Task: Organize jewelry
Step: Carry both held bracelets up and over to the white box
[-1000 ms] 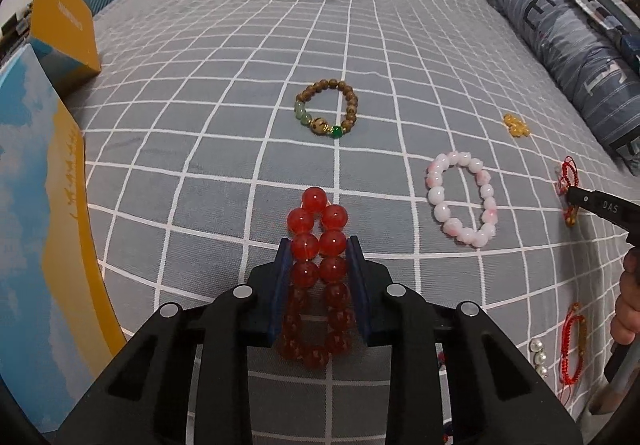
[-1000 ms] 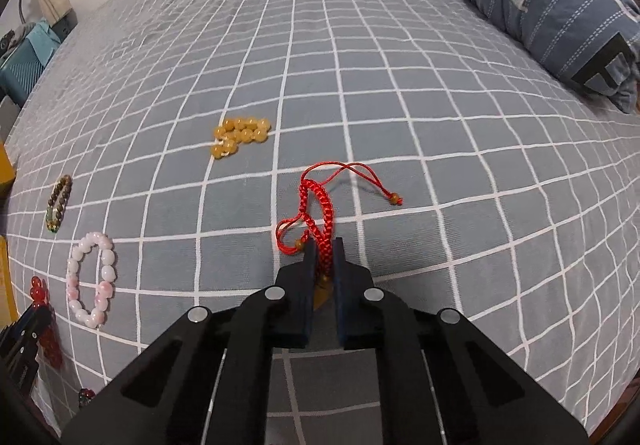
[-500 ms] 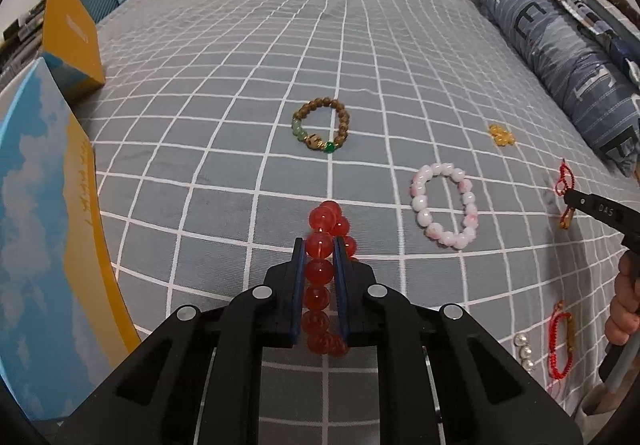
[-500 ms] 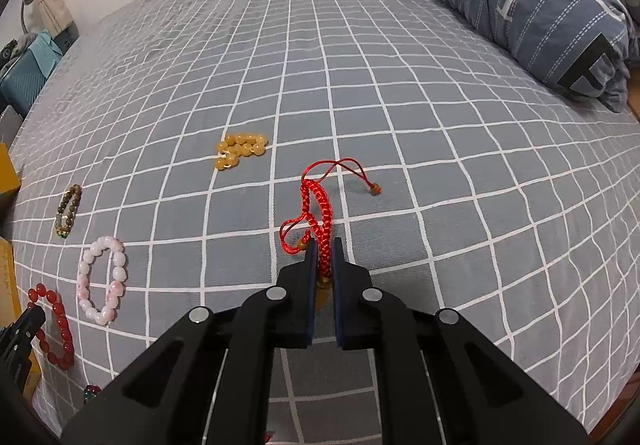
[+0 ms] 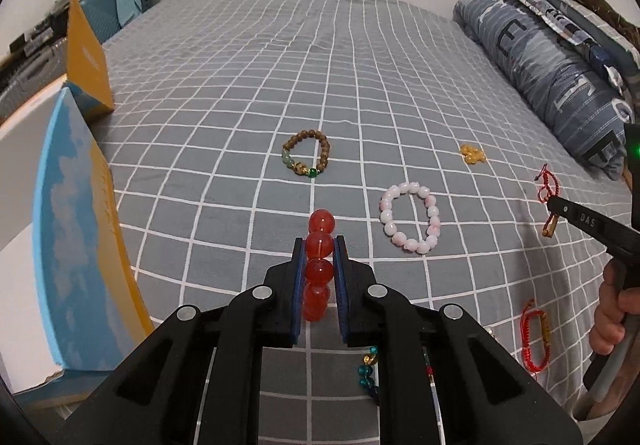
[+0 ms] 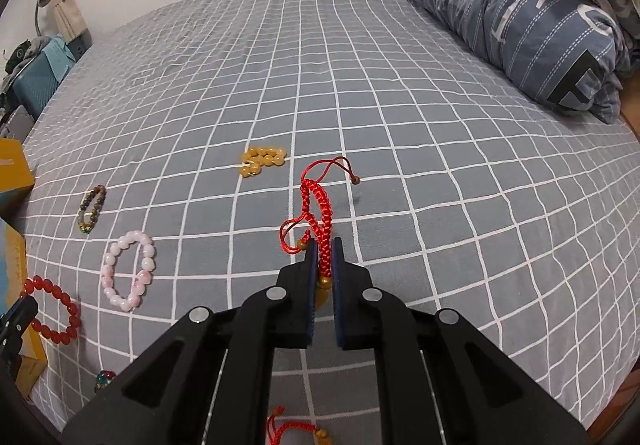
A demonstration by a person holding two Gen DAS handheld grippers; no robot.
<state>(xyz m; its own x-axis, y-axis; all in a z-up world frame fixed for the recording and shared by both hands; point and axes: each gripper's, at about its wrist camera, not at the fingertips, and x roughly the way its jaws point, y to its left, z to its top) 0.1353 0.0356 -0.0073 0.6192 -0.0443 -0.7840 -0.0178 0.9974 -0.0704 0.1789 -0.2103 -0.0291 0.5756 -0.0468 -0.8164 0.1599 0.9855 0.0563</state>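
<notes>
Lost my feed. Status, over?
Left gripper shut on red bead bracelet. Right gripper shut on red cord bracelet. Nothing in the way.

Soft even indoor light, faint shadows, sharp focus, fisheye-bent dark corners.

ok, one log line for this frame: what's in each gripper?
left gripper: shut on red bead bracelet | right gripper: shut on red cord bracelet | both off bedspread
</notes>
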